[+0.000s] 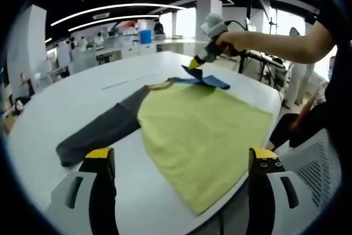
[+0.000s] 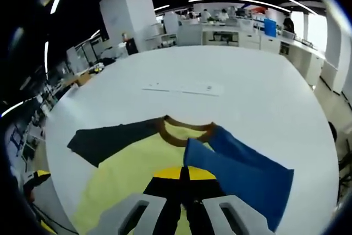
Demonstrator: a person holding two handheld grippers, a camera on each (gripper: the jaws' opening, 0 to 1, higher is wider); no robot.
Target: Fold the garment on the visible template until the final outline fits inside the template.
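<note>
I am seeing bright, even light coming from the ceiling strip lights (image 1: 110,8) and daylight entering through the windows (image 1: 286,23). The white tabletop (image 2: 247,75) is glaring slightly. Fisheye distortion is bending its edges, and the far background is appearing soft.
</note>
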